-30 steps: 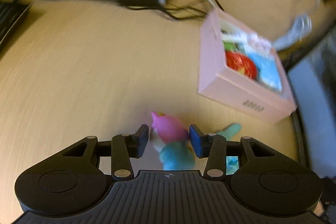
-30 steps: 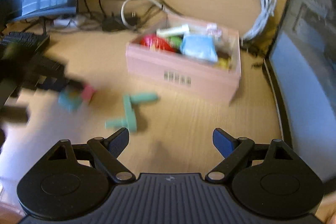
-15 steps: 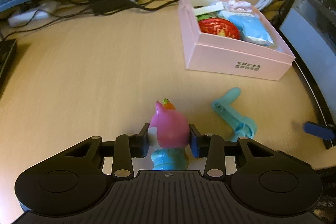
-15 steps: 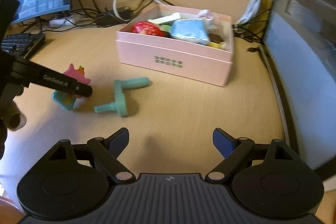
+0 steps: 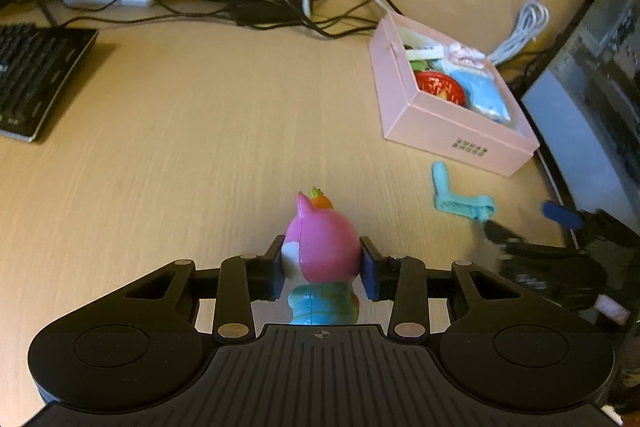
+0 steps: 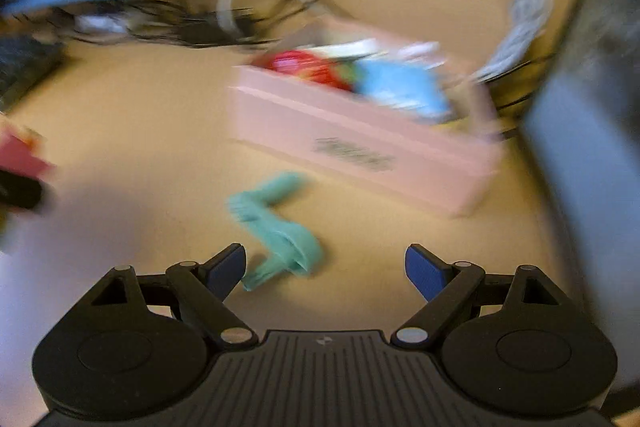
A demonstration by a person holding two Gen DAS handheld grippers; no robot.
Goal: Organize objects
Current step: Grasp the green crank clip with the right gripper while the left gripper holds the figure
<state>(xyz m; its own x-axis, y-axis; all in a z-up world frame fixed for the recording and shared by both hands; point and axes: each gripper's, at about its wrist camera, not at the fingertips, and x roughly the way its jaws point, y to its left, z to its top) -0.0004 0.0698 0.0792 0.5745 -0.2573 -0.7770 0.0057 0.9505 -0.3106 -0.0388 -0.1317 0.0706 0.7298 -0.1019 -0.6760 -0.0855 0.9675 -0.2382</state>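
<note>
Pink box (image 5: pixel 448 131) on desk (image 5: pixel 200 131), strawberry toy (image 5: pixel 439 87), blue packet (image 5: pixel 486 98) inside

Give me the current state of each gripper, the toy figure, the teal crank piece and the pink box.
left gripper: shut on the pink toy figure.
pink toy figure: upright, clamped at its head.
right gripper: open, empty.
teal crank piece: lying loose on the desk.
pink box: open-topped, holding several items.

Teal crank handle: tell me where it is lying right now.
In the left wrist view the teal crank handle lies on the desk at right, just in front of the pink box; the open right gripper is close above it.
</note>
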